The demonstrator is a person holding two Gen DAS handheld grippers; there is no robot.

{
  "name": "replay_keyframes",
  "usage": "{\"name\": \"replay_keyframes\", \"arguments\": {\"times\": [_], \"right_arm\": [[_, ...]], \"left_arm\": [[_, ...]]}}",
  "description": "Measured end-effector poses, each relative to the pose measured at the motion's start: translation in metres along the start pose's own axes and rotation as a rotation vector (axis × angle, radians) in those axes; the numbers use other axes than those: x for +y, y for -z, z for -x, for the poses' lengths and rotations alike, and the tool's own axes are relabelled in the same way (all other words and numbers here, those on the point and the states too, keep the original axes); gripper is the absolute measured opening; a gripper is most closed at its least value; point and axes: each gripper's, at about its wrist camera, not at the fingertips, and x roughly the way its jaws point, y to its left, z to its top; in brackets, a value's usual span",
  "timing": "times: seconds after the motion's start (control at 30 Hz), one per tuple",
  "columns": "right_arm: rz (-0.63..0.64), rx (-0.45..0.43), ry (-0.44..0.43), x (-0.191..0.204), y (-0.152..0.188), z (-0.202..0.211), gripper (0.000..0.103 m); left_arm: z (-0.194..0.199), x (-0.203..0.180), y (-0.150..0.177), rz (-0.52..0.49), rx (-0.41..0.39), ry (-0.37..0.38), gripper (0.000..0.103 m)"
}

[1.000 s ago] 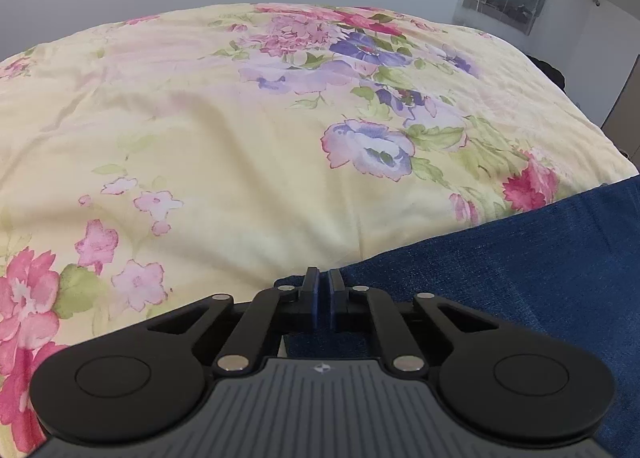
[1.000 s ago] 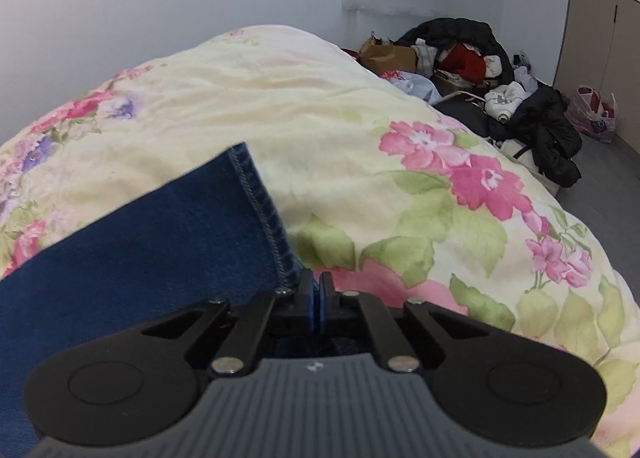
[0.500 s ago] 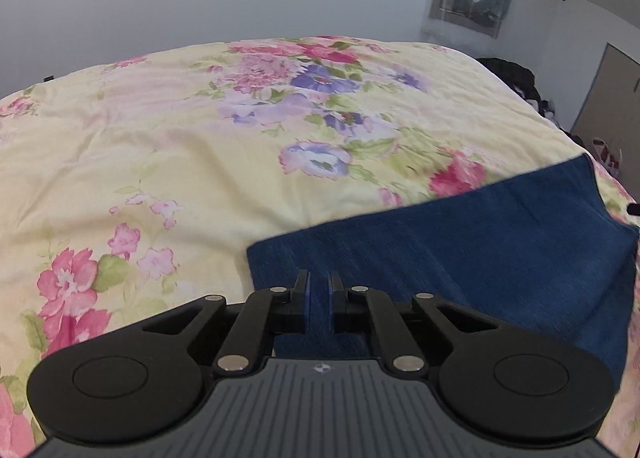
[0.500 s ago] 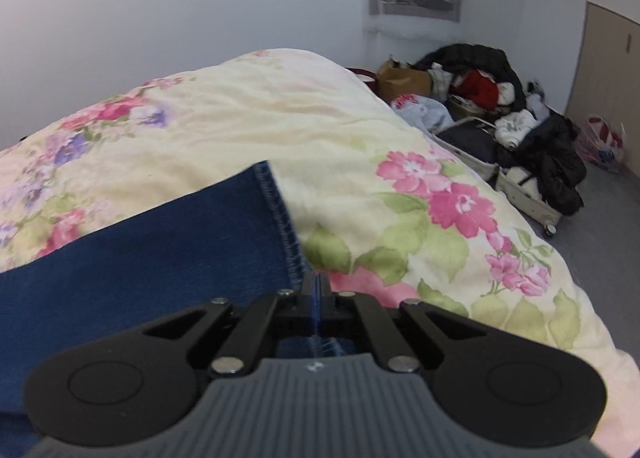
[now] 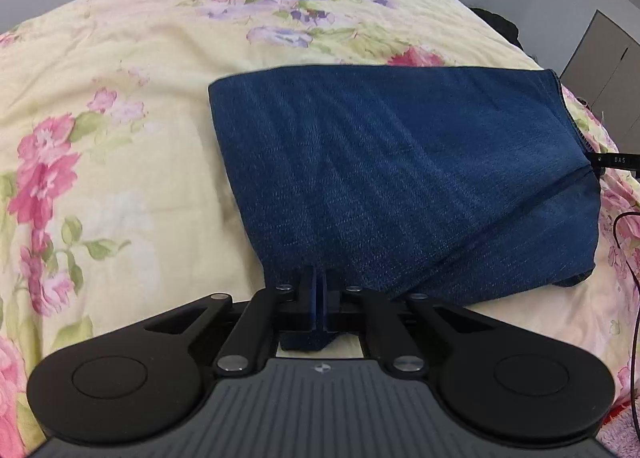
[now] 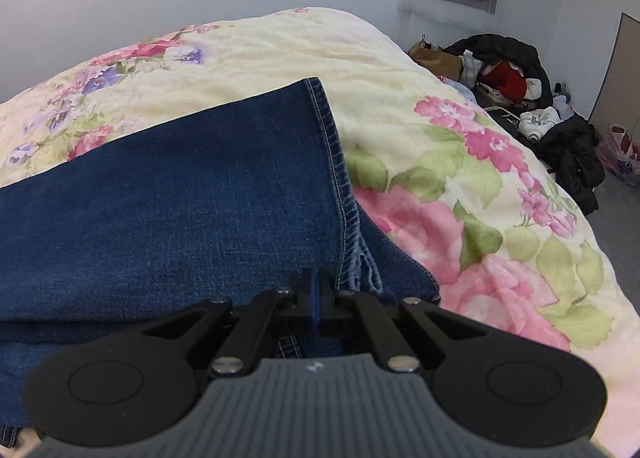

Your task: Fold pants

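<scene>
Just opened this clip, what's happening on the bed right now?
A person is folding blue jeans on a floral quilt with a handheld gripper in each hand. The left gripper is shut on one near edge of the denim, the right gripper on the other, beside the stitched hem. The jeans lie doubled over, partly lifted at the held edges. A pile of clothes sits beyond the bed.
</scene>
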Motion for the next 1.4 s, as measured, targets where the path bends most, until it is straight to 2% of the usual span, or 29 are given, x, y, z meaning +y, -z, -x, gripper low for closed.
{"name": "replay_keyframes", "arguments": {"times": [0.07,0.3,0.37,0.43,0.47,0.53,0.6,0.67,0.73,0.87,1.1,1.17,1.23,1.3,1.4], "right_arm": [[-0.005,0.001,0.0,0.0,0.002,-0.004,0.0],[-0.012,0.022,0.031,0.005,-0.001,-0.005,0.0],[-0.024,0.031,0.035,0.005,-0.006,0.003,0.0],[-0.067,0.019,0.015,-0.002,-0.008,0.016,0.002],[-0.104,0.01,-0.01,-0.008,-0.008,0.024,0.006],[-0.176,-0.005,-0.051,-0.02,-0.005,0.041,0.036],[-0.249,-0.022,-0.086,-0.032,0.001,0.055,0.042],[-0.373,-0.017,-0.144,-0.05,0.009,0.061,0.047],[-0.522,-0.008,-0.21,-0.069,0.021,0.058,0.059],[-0.734,0.004,-0.28,-0.092,0.041,0.039,0.06],[-0.857,-0.038,-0.385,-0.098,0.048,0.0,0.061],[-0.873,-0.033,-0.391,-0.097,0.049,-0.013,0.057],[-0.892,-0.033,-0.395,-0.098,0.051,-0.022,0.047],[-0.921,-0.036,-0.41,-0.1,0.053,-0.025,0.044],[-0.869,-0.05,-0.409,-0.098,0.048,-0.018,0.034]], "left_arm": [[-0.001,-0.007,0.006,-0.048,-0.005,-0.024,0.002],[0.015,-0.006,0.008,-0.062,0.038,-0.034,0.002],[0.025,-0.006,0.005,-0.049,0.027,-0.021,0.002],[0.034,-0.007,0.001,-0.031,0.011,0.0,0.007],[0.038,-0.008,-0.002,-0.028,0.001,0.004,0.008],[0.043,-0.014,-0.009,-0.031,-0.021,0.005,0.008],[0.045,-0.02,-0.019,-0.023,-0.044,0.016,0.008],[0.043,-0.029,-0.03,-0.01,-0.069,0.043,0.008],[0.038,-0.042,-0.041,-0.006,-0.087,0.062,0.009],[0.02,-0.067,-0.058,-0.022,-0.093,0.095,0.011],[-0.023,-0.106,-0.09,0.007,-0.126,0.177,0.016],[-0.038,-0.115,-0.101,0.006,-0.132,0.188,0.016],[-0.054,-0.123,-0.113,0.011,-0.14,0.187,0.016],[-0.07,-0.127,-0.126,0.013,-0.144,0.181,0.016],[-0.096,-0.129,-0.143,0.008,-0.146,0.157,0.016]]}}
